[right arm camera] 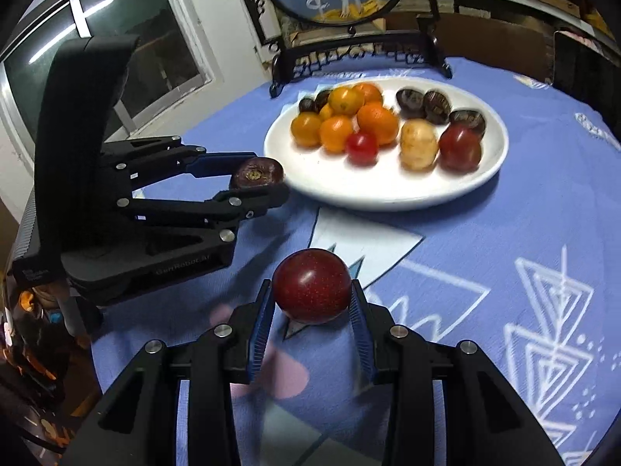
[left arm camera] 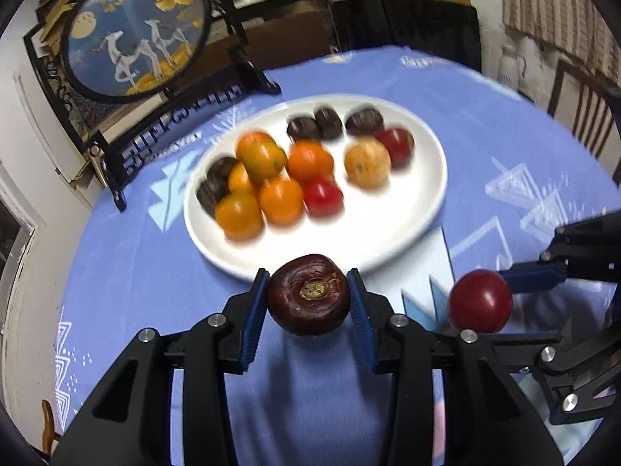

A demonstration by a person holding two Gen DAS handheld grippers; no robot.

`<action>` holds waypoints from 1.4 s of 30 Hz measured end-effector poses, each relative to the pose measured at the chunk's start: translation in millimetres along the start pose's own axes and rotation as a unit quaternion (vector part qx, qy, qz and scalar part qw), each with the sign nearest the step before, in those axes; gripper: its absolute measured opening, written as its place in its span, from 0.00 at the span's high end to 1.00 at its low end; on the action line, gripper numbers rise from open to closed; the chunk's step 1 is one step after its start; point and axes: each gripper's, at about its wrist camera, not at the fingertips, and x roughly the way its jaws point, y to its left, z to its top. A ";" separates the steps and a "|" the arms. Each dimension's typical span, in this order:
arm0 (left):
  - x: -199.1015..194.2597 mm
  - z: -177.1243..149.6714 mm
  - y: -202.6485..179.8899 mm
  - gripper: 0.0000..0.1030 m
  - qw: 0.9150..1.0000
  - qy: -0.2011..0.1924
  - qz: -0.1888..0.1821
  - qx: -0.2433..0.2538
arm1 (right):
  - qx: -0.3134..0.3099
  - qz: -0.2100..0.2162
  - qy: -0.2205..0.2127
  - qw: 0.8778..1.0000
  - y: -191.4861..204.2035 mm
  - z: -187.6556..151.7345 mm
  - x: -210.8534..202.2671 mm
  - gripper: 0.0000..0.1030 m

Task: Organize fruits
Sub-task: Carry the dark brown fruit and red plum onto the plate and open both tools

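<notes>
left gripper [left arm camera: 309,296]: black frame, blue pads, angled down, clamped on dark brown wrinkled round fruit [left arm camera: 308,295]
right gripper [right arm camera: 311,294]: same build, angled down, clamped on glossy red round fruit [right arm camera: 311,291]

Round table [left arm camera: 116,272] (blue patterned cloth) bears white plate [left arm camera: 388,233].

Raised lettering reading "GenRobot.AI" runs along the side of the black body of the left gripper [right arm camera: 259,182], well behind its fingers [right arm camera: 217,163], seen from the right wrist view. A small white label at the rear of that body is too blurred to read. No other legible text appears.
</notes>
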 end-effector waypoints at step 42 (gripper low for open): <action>49.6 92.6 48.4 0.61 0.990 -0.082 0.052 -0.099 | 0.013 -0.076 -0.137 0.988 -59.9 135.1 -1.3 0.61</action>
